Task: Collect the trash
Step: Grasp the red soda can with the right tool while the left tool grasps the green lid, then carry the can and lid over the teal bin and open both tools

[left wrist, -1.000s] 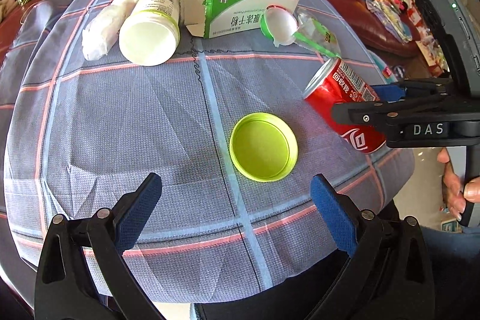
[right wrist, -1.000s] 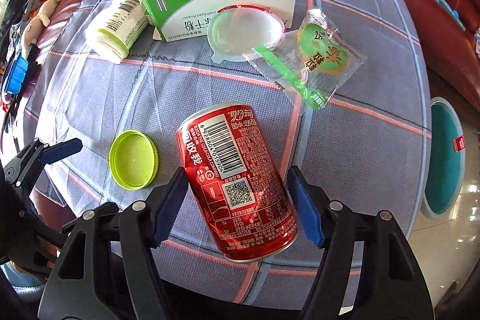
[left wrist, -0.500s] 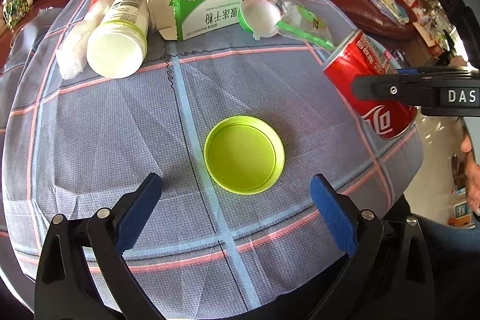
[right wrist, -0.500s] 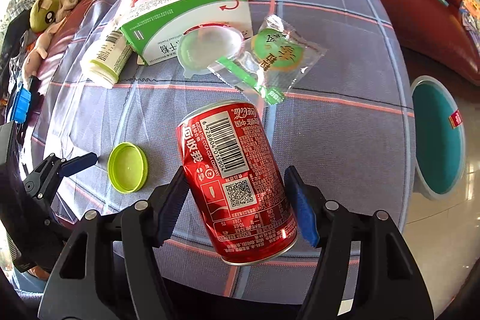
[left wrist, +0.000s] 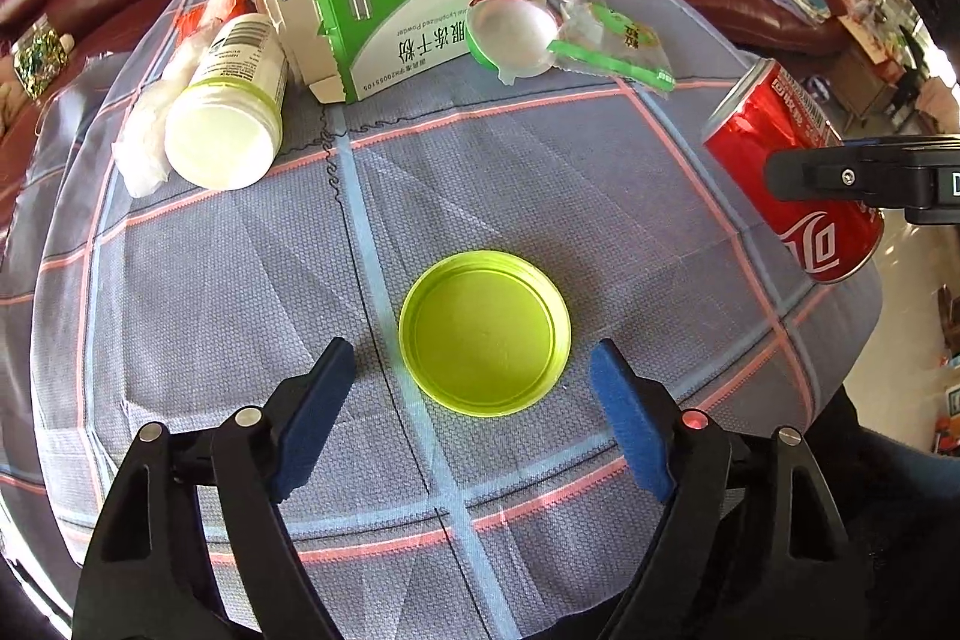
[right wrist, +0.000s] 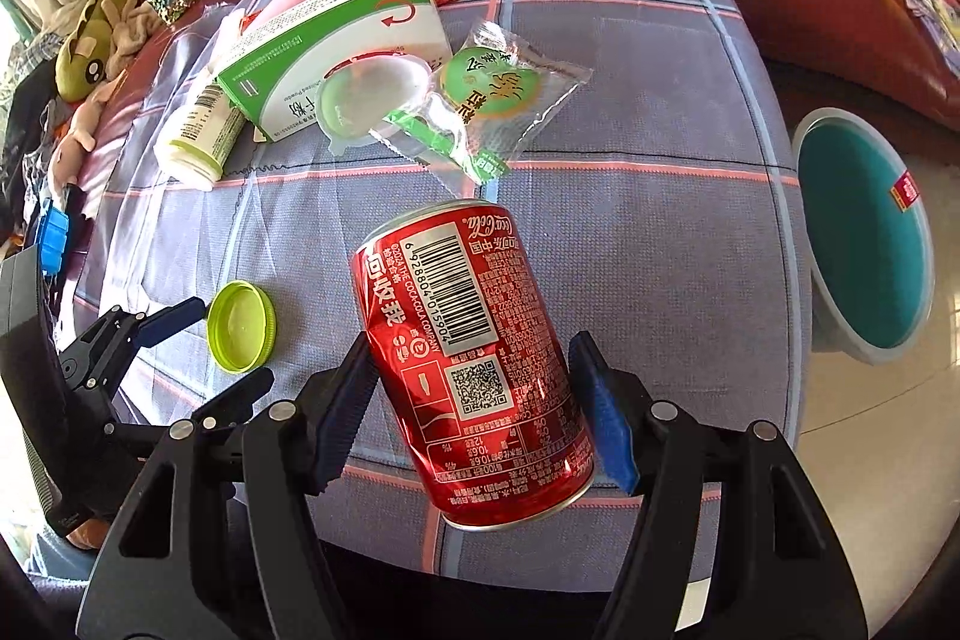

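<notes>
My right gripper (right wrist: 471,400) is clenched on the red aluminium cola can (right wrist: 474,358), lifted above the checked tablecloth (right wrist: 630,232); I carry it level toward the teal round bin (right wrist: 864,232). My left gripper (left wrist: 474,394), jaws closing, hangs over the lime plastic lid (left wrist: 485,333) on the cloth without pressing it; I lower first.

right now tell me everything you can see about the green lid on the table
The green lid is a round, shallow cap of yellow-green plastic, lying open side up on the checked tablecloth, so its smooth inside and raised rim show; its outer wall looks ribbed in the right wrist view. It lies alone, apart from the other trash. The left gripper hangs over it, jaws closing, the lid just ahead of the blue pads, which do not touch it.
</notes>
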`<state>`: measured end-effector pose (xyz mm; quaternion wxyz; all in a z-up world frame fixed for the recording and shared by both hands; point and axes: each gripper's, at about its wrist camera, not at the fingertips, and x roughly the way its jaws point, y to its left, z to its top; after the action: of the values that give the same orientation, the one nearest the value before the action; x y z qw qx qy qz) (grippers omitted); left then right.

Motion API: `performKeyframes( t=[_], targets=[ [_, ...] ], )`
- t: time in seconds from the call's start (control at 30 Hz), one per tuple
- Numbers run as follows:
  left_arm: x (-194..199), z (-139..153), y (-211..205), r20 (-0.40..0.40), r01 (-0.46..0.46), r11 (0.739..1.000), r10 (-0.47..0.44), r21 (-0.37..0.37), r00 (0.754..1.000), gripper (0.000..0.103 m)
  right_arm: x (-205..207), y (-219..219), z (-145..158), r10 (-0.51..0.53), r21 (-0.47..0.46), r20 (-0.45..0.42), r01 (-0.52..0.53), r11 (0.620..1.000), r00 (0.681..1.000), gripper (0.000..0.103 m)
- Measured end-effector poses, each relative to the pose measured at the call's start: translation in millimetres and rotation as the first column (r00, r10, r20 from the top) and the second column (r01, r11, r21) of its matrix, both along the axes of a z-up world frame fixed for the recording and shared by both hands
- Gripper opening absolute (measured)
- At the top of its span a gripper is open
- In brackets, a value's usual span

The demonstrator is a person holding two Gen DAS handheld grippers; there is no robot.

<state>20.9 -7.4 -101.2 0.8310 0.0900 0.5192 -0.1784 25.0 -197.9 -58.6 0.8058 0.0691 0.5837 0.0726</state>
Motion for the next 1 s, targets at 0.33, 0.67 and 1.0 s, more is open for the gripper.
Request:
performKeyframes(
  t=[0.33, 0.67, 1.0],
  targets=[
    [-5, 8, -6, 0.046, 0.012, 1.0, -0.012, 0.005, 0.999, 0.056, -3, -10, 3, -0.026, 0.022, 0.016, 0.026, 0.999, 1.0, 0.062],
    [9, 43, -8, 0.031, -0.02, 0.993, 0.023, -0.115, 0.999, 0.056, -2, -43, 13, -0.09, 0.116, 0.034, 0.086, 0.989, 0.995, 0.062],
    [22, 74, -52, 0.07, 0.062, 0.991, -0.054, -0.12, 0.996, 0.056, -1, -77, 26, -0.137, 0.176, 0.067, 0.123, 0.977, 0.988, 0.062]
  ],
)
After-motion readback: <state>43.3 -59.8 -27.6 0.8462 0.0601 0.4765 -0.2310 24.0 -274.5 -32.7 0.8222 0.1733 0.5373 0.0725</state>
